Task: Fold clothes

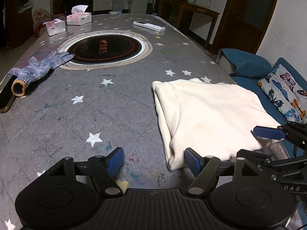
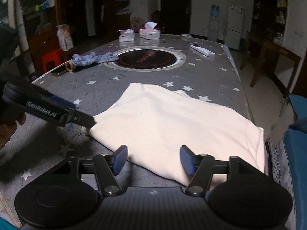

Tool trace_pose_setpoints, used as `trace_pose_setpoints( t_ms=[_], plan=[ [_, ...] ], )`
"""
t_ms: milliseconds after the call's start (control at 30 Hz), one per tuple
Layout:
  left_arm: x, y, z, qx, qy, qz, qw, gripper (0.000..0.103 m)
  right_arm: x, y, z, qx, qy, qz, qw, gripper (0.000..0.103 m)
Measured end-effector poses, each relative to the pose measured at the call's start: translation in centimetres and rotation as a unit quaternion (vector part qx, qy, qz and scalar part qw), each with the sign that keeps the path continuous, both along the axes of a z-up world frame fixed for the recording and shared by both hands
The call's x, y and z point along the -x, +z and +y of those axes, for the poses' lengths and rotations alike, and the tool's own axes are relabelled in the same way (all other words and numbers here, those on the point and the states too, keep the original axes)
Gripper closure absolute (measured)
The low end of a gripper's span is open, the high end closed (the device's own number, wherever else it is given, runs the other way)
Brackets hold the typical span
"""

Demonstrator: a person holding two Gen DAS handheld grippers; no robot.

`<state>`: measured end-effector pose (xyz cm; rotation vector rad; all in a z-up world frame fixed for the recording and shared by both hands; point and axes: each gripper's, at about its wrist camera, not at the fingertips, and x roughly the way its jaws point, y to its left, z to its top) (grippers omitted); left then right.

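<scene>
Folded cream cotton garment (image 1: 211, 115) flat on the grey star-patterned counter (image 1: 96, 115), near its right edge.

Left tongs (image 1: 153, 162) spread wide and empty, hovering low at the garment's near left corner, one blue pad just beside the cloth. Right tongs (image 2: 153, 158) likewise wide apart, gripping nothing, poised over the garment's near hem. Farther off on the counter: blue knitted work glove (image 1: 40, 69), black round inset hotplate (image 1: 104, 48), white remote control (image 1: 149, 26).
</scene>
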<state>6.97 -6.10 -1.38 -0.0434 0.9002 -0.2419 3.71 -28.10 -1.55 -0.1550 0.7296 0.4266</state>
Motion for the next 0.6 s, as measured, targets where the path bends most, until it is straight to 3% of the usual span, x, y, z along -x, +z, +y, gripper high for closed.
trace_pose_setpoints(
  t_ms=[233,600],
  plan=[
    [1.5,0.5,0.2,0.005,0.004,-0.007,1.0000,0.021,1.1,0.3,-0.4,-0.022,-0.029,-0.006,0.999,0.024],
    [3.7,1.4,0.9,0.005,0.007,-0.019,0.9998,0.013,3.5,0.8,-0.3,-0.049,-0.063,-0.017,0.997,0.013]
  ],
)
